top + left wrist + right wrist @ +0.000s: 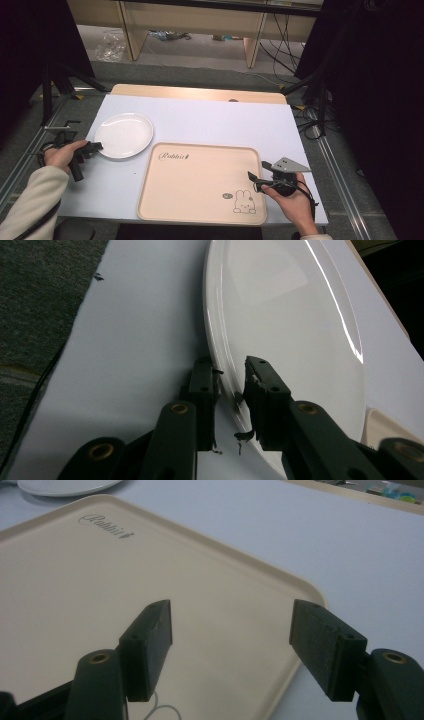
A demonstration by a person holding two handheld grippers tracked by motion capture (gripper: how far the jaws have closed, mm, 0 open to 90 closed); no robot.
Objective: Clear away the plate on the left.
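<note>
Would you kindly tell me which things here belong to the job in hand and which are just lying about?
In hand:
- white plate, its rim between the jaws of the left hand-held gripper
- beige tray
- right hand-held gripper, open over the tray's edge

Lying about:
- clear plastic bag on the floor
- cables

Grey carpet floor. Black curtains on both sides. Light wooden furniture legs at back; cables and crumpled plastic lie on floor.
</note>
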